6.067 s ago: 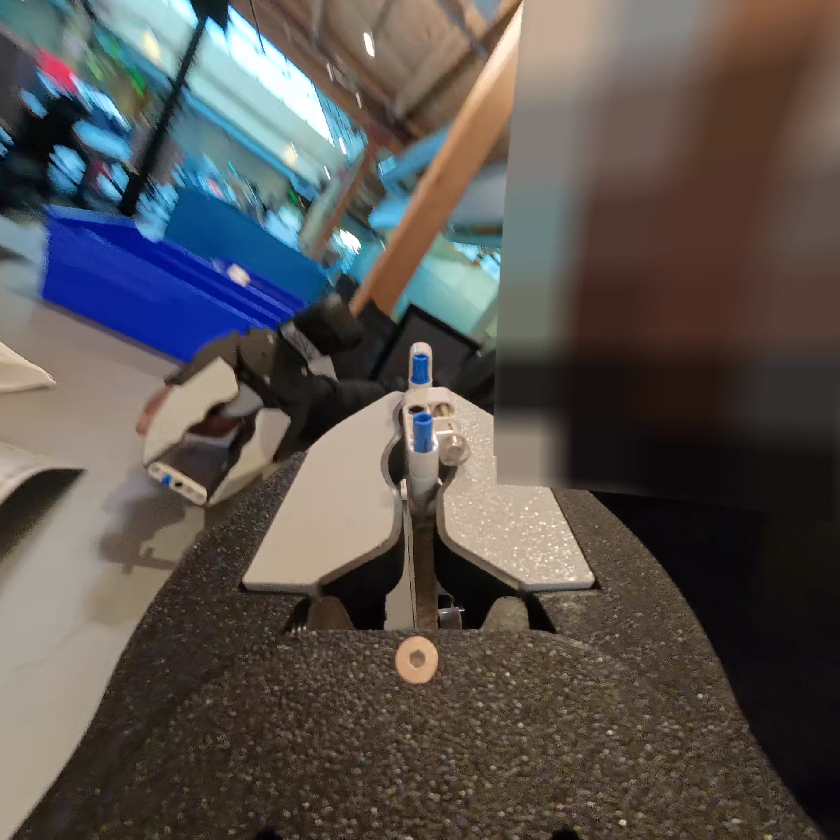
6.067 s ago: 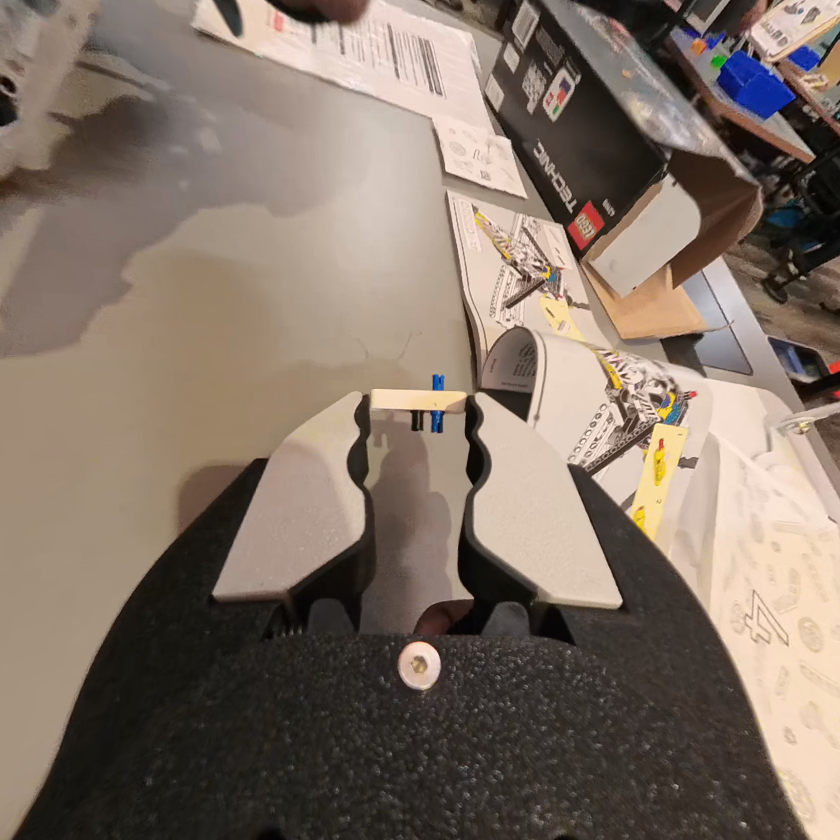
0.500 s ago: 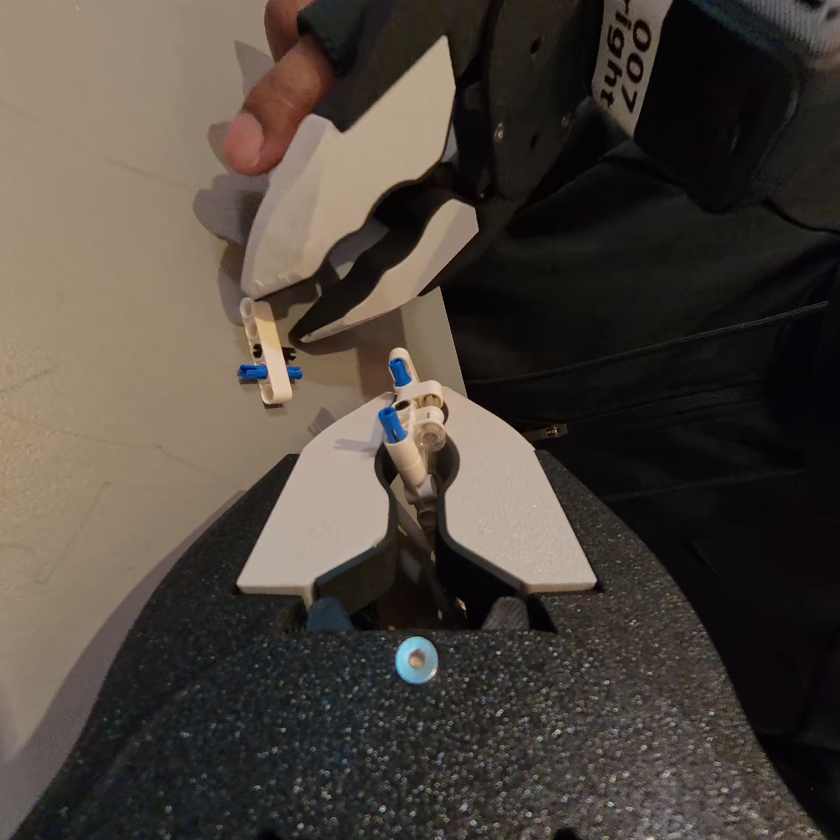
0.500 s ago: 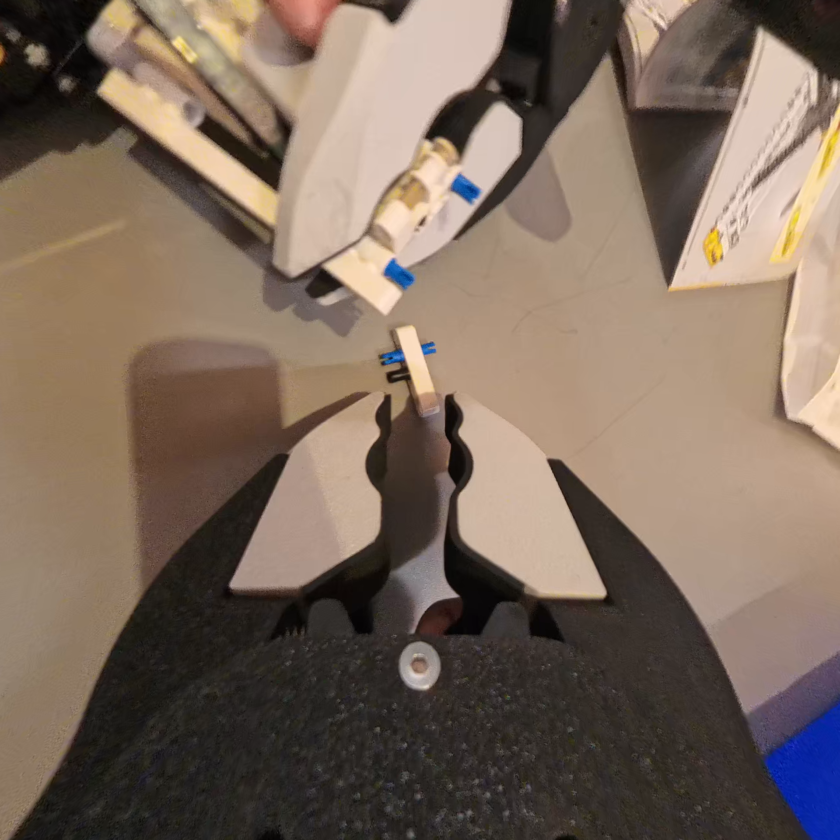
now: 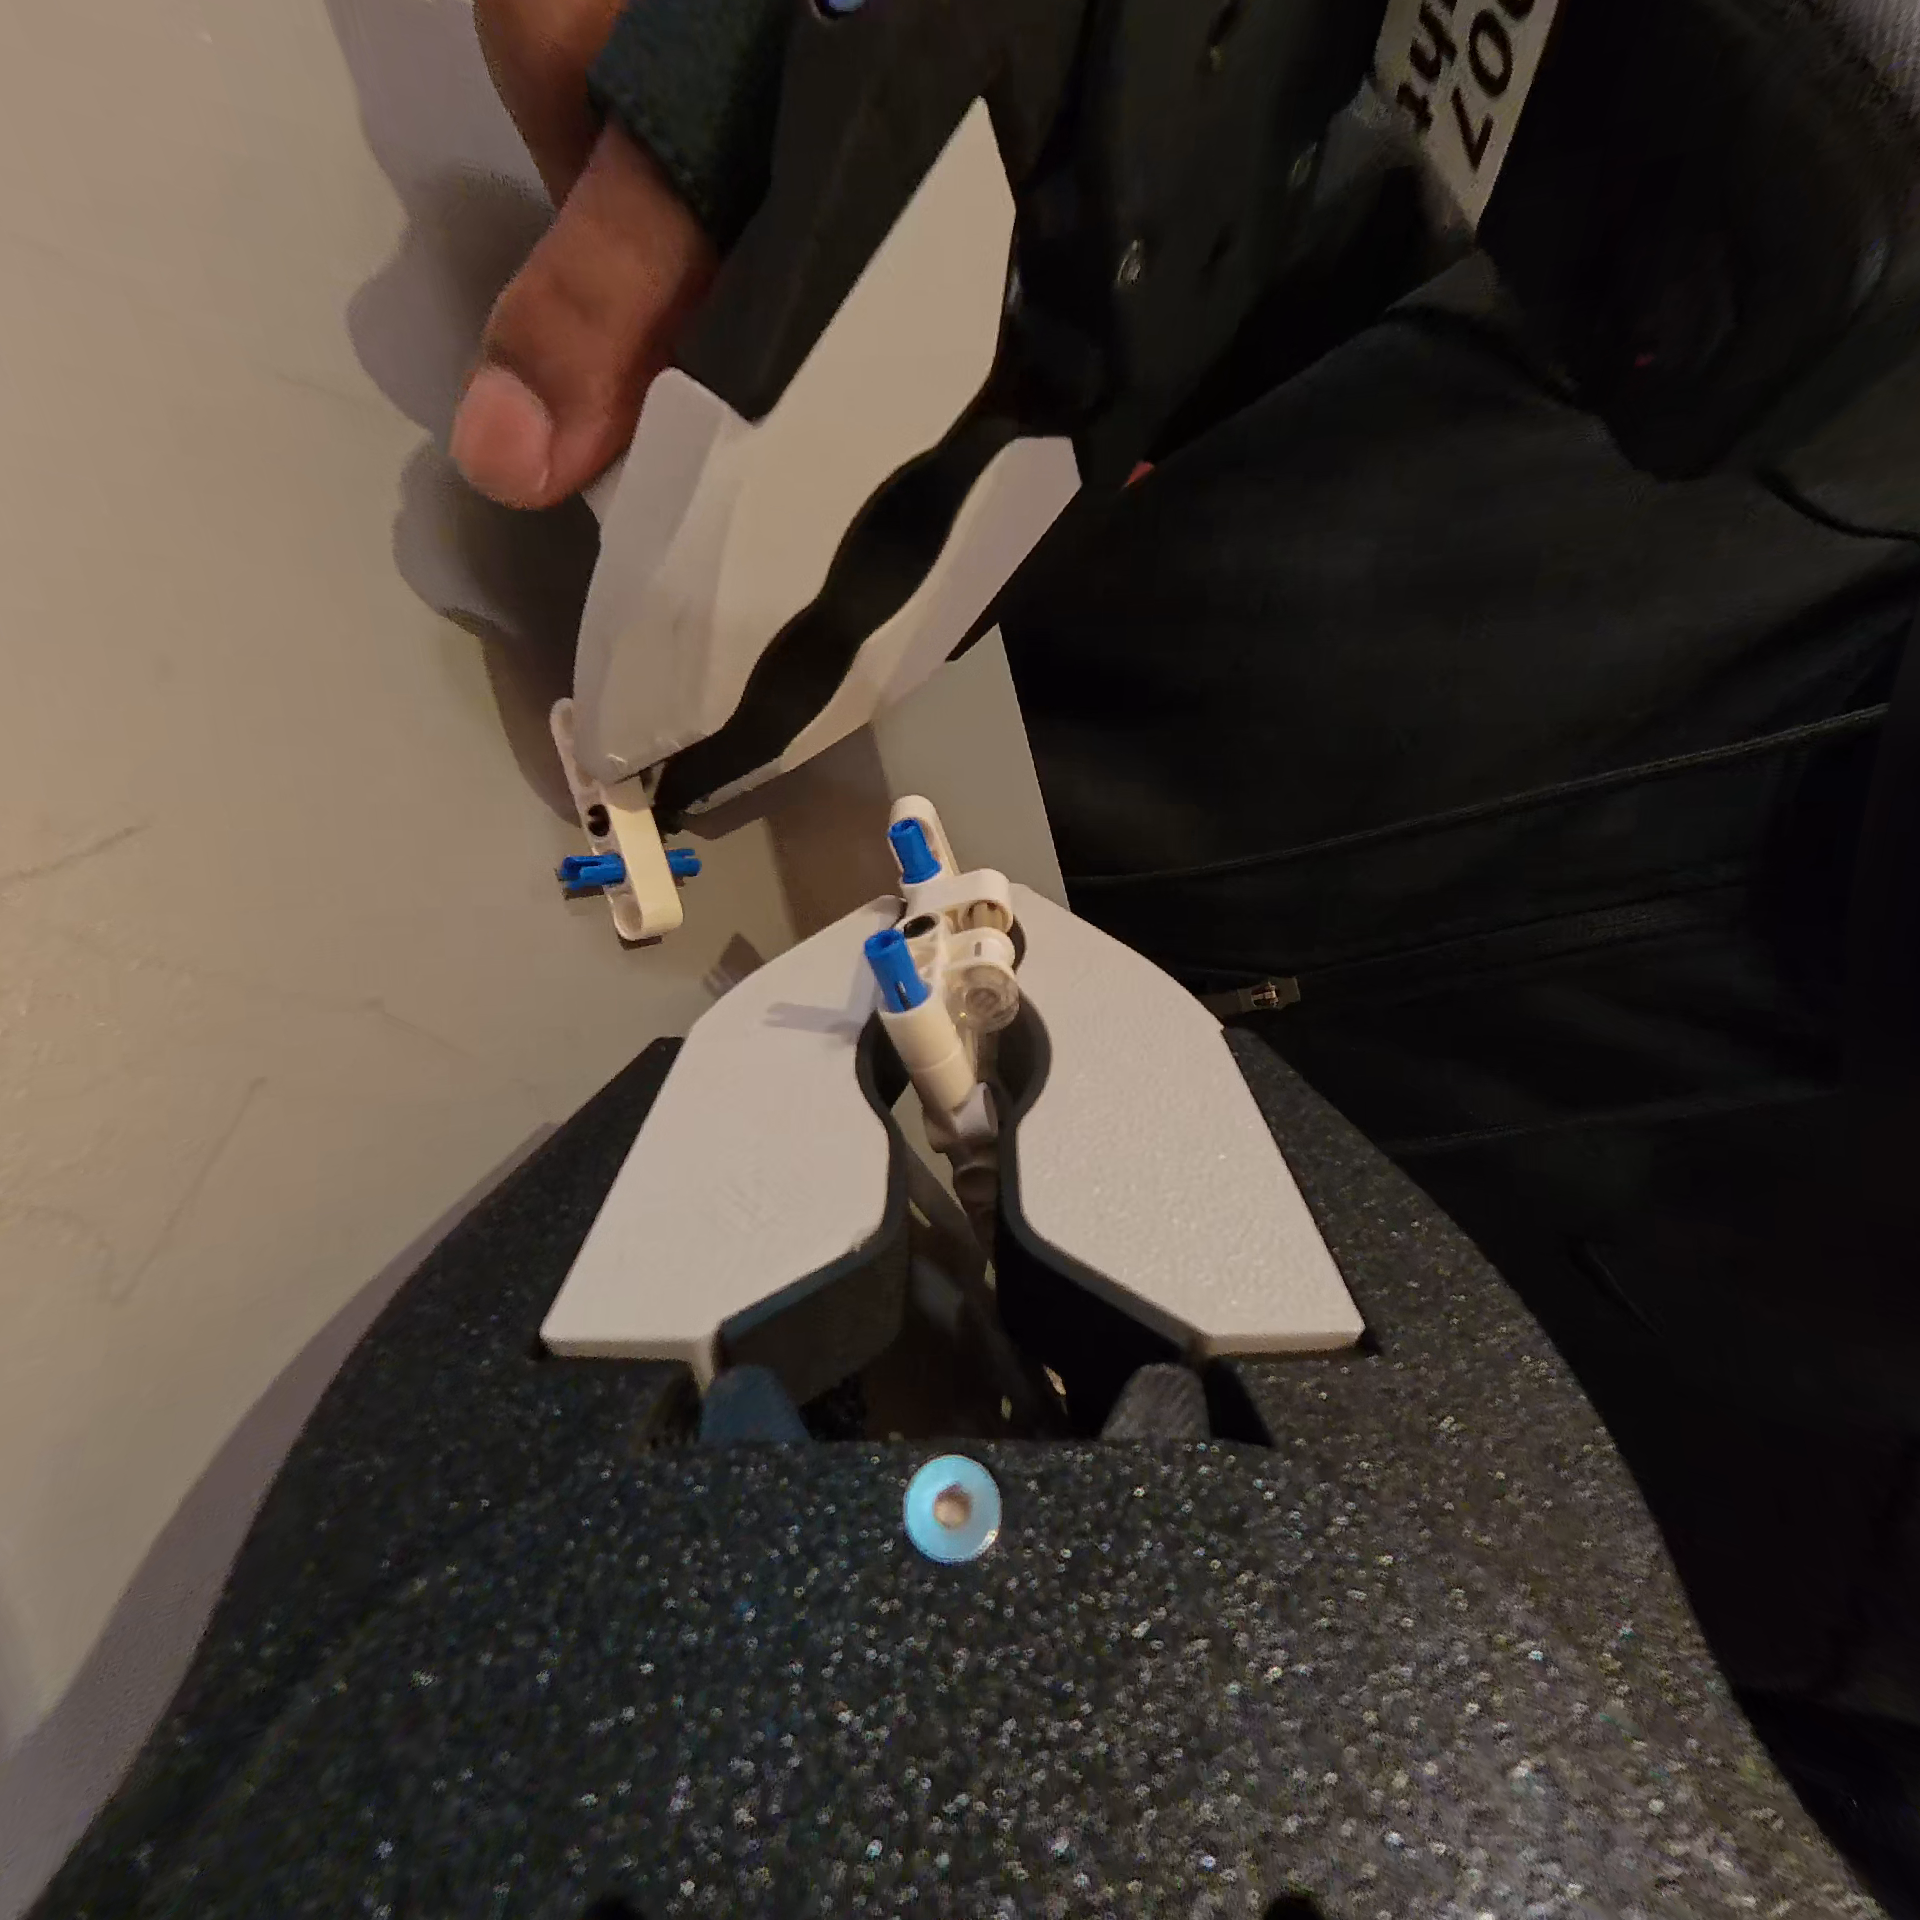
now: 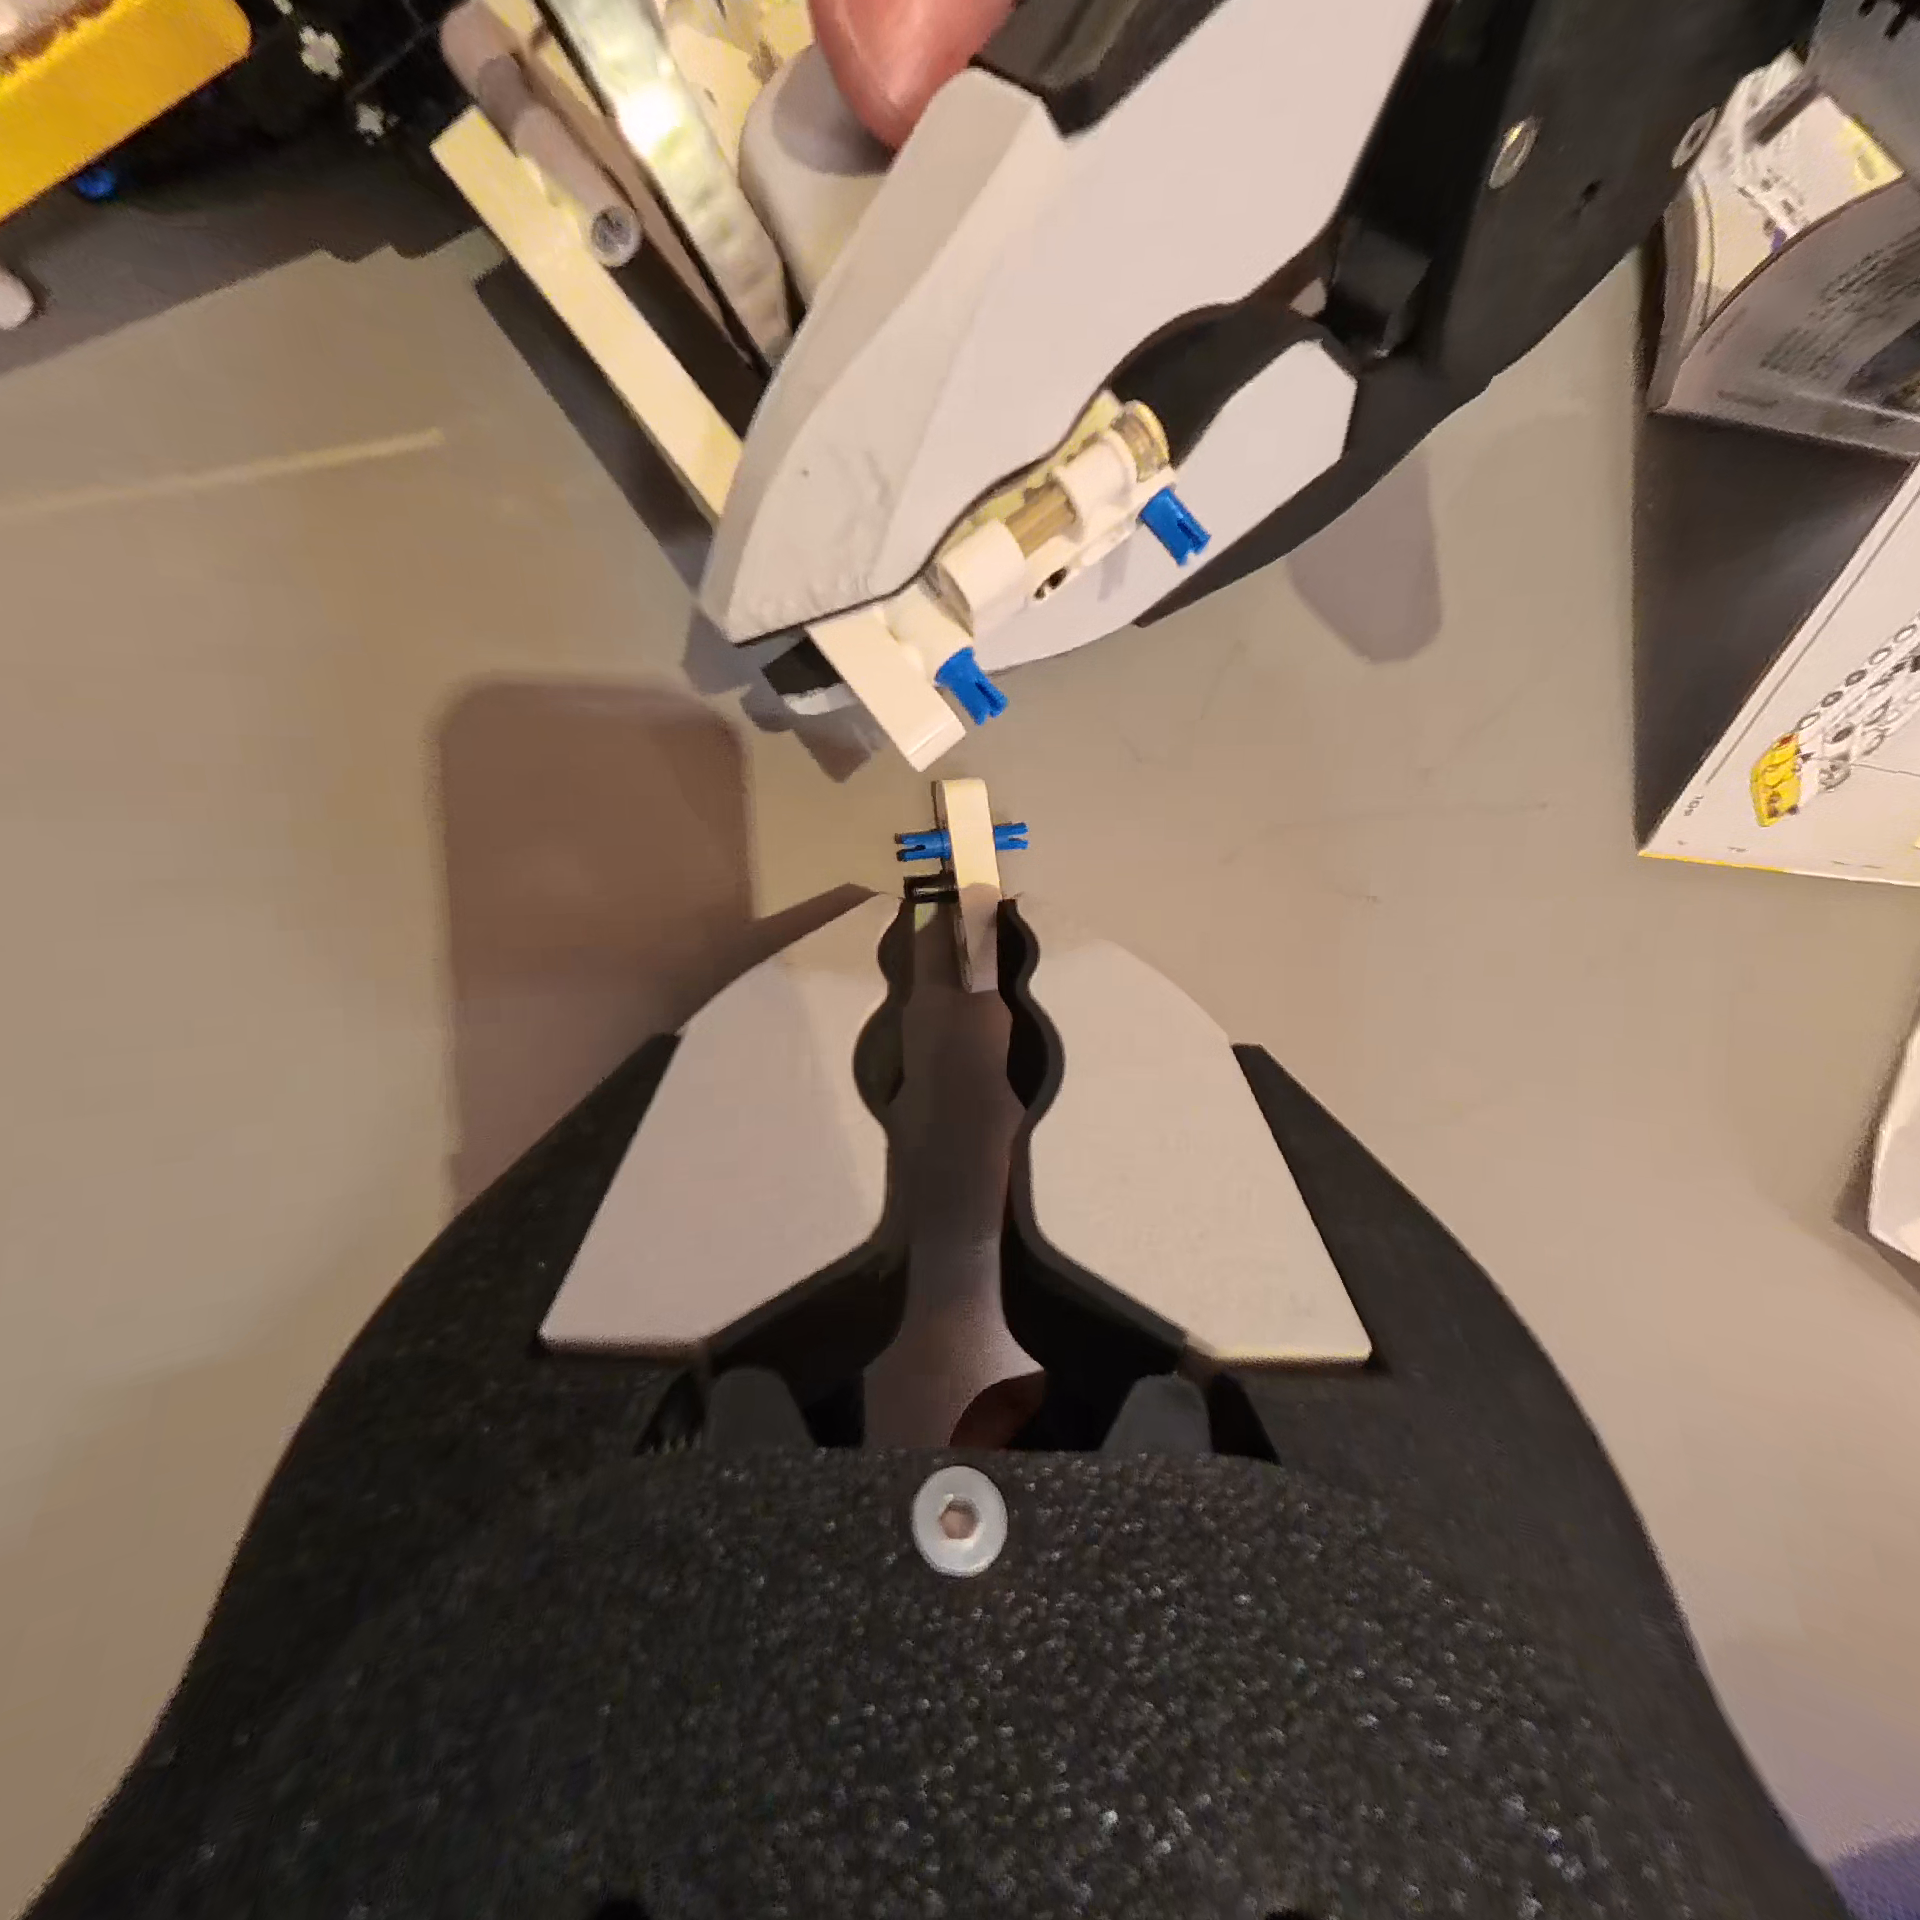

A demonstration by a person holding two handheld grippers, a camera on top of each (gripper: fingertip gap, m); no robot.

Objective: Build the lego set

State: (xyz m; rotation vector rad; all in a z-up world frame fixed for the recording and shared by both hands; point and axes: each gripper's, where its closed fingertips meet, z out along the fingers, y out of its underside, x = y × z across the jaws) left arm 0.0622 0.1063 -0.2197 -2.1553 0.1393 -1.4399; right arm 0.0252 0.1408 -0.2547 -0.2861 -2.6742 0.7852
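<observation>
We see the left tool pinching a white plastic assembly with round blue pins. The right tool pinches a flat cream beam above the smooth grey worktop.

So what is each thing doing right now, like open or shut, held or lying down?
Left gripper: shut on the white assembly.
White assembly: clamped between the fingers, two blue pins sticking out.
Right gripper: closed on the small beam's end, at the fingertips.
Small beam: white, on edge between the fingertips, a blue pin through it, a black pin beside that.
Booklet: lying open on the table.
</observation>
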